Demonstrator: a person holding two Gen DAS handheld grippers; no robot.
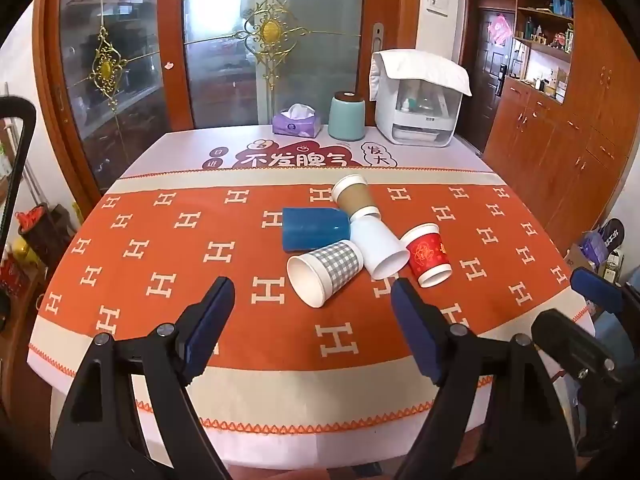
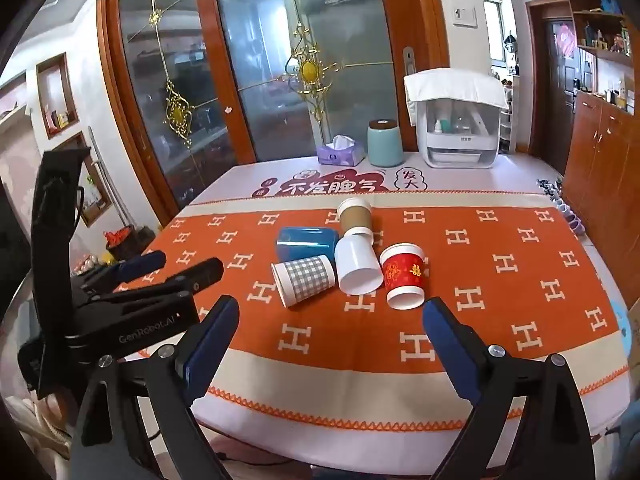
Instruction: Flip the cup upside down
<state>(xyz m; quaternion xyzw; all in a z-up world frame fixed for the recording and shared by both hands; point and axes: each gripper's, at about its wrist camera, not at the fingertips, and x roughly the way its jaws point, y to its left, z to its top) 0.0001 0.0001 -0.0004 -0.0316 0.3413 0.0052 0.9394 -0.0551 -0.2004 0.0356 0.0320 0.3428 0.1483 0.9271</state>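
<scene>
Both tongs hang spread wide and hold nothing, the left tongs (image 1: 312, 300) and the right tongs (image 2: 330, 320) poised over the near part of the table (image 1: 120, 364), short of a heap of five cups lying on their sides. Take the white cup (image 1: 380, 246) as the mark: it lies mid-heap, mouth toward the tongs. The checked cup (image 1: 326, 270) lies against its left side, mouth also near. The blue cup (image 1: 314, 228) lies behind the checked one and left of the white. The brown cup (image 1: 354, 196) lies behind the white one, seemingly butting its base. The red cup (image 1: 426, 254) lies just right of the white one, close or touching. The danger, as I judge it, is the crowding: tongs closing on one cup may nudge a neighbour, and a cup on its side would roll across the cloth (image 1: 168, 240), perhaps toward the edge. Thin paper walls may crumple under a hard pinch, and a tapered cup may slip out of the pads. The red and checked cups sit at the outside of the heap and look easiest to reach.
</scene>
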